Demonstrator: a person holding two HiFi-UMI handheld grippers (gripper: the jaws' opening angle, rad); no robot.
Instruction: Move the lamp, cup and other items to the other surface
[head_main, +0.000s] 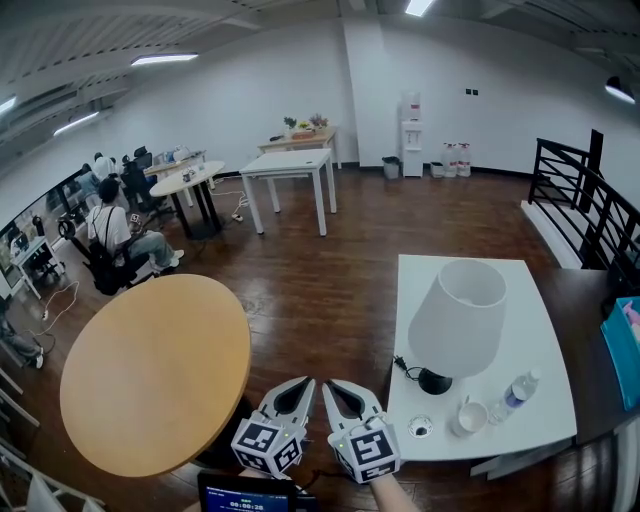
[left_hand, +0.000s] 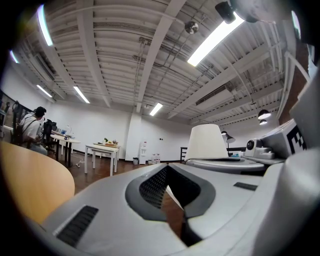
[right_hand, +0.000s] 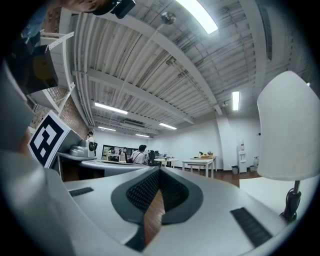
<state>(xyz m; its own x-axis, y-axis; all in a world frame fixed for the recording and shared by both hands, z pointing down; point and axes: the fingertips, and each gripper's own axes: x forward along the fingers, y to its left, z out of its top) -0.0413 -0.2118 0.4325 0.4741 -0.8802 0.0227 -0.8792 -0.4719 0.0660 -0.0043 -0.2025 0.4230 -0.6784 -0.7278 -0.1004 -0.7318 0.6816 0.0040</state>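
A white-shaded lamp (head_main: 458, 320) on a black base stands on the white rectangular table (head_main: 545, 330) at the right. In front of it are a white cup (head_main: 470, 417), a small clear bottle (head_main: 520, 390) and a small round item (head_main: 421, 427). A bare round wooden table (head_main: 150, 370) is at the left. My left gripper (head_main: 300, 386) and right gripper (head_main: 335, 388) are side by side between the two tables, both shut and holding nothing. The left gripper view has the shut tips (left_hand: 167, 167) with the lamp (left_hand: 207, 142) beyond. In the right gripper view the tips (right_hand: 160, 170) are shut, lamp (right_hand: 287, 130) at right.
A dark railing (head_main: 590, 200) and a blue object (head_main: 625, 345) lie to the right of the white table. Further white tables (head_main: 290, 165) and seated people (head_main: 110, 235) are at the back left. A small screen (head_main: 245, 492) shows at the bottom edge.
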